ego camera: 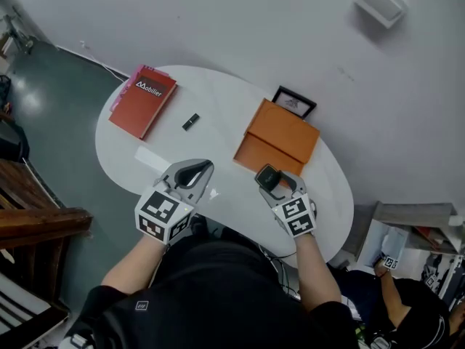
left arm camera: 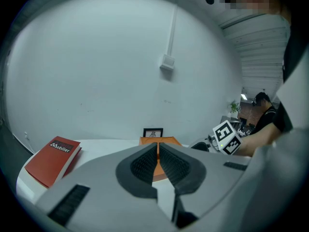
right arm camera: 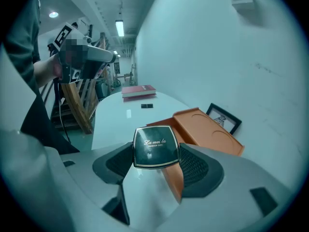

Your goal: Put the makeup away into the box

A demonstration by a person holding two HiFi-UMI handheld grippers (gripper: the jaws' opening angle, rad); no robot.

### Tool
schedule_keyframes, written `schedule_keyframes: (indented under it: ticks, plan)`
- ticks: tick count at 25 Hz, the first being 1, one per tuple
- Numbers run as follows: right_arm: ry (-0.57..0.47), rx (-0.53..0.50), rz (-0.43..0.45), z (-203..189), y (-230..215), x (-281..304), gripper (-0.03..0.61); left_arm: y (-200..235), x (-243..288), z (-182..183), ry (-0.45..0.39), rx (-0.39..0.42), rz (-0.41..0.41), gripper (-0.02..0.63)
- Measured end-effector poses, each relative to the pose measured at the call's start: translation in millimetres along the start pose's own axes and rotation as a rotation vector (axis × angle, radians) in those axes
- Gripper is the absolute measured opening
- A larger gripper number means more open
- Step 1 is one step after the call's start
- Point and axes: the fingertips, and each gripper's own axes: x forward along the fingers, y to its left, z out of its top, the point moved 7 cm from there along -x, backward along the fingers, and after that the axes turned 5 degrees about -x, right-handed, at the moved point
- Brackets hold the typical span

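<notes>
Box (ego camera: 280,138) on white oval table (ego camera: 218,93)

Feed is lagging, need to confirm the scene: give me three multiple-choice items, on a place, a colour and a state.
1. Where is the small black tube? A) on the table, between the book and the orange box B) in a drawer C) on the floor
2. What colour is the book's cover? A) blue B) red C) green
3. What is the right gripper doing? A) open, empty B) shut on a dark compact C) shut on a pen
Answers: 1 A: it lies on bare tabletop. 2 B: red in the head view. 3 B: its jaws clamp the compact's sides.
</notes>
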Motion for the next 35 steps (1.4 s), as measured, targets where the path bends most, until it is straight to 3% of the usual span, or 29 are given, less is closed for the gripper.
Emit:
schedule_keyframes:
  ticks: [8, 16, 25, 30, 35]
  plan:
    - [0.097, 0.08, -0.031, -34.6, -57.1, 17.4, 0.276, -4.0, 17.1, -2.7, 0.043, -0.024, 0.027, 0.023]
    - [0.251, 0.056, 0.013, -56.9, -68.5, 35.8, 0.276, -8.2, 23.2, -5.4, 0.059, -0.025, 0.053, 0.023]
    - [0.293, 0.147, 0.08, -62.1, -83.4, 49.1, 0.275, -21.6, 22.6, -12.0, 0.071, -0.029, 0.062, 0.023]
    - [0.34, 0.122, 0.093, -61.7, -88.7, 57.8, 0.275, -23.6, 17.2, -15.9, 0.068, -0.042, 0.089, 0.023]
    - [0.31, 0.146, 0.094, -59.4, -88.0, 59.6, 0.275, -28.4, 16.0, -18.5, 0.07, -0.053, 0.104, 0.023]
